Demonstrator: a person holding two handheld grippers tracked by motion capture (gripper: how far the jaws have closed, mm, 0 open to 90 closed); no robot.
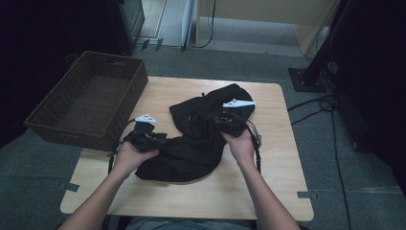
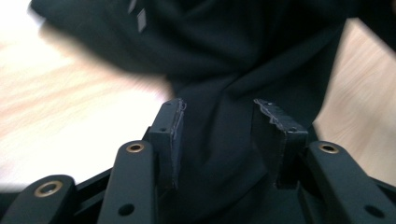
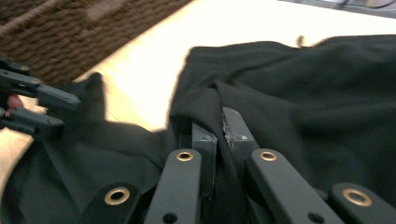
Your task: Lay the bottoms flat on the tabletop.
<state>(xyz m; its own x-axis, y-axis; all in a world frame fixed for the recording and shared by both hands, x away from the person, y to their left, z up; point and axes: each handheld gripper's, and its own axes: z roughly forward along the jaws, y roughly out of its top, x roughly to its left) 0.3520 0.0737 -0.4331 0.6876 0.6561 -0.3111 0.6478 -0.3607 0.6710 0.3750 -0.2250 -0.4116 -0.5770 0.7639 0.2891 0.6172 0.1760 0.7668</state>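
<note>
Black garment (image 3: 299, 93) pinched in right hand-held gripper (image 3: 219, 128).

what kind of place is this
Probably a lab or recording room, not a home: a small wooden table on grey carpet, loose cables across the floor, and an equipment stand.

My arms are bare; my black fingers (image 2: 170, 135) carry brass-ringed screw holes, ribbed pads, and grey three-cornered plates.

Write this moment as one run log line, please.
left gripper: open over black garment | right gripper: shut on garment fold | basket: at table's left
</note>
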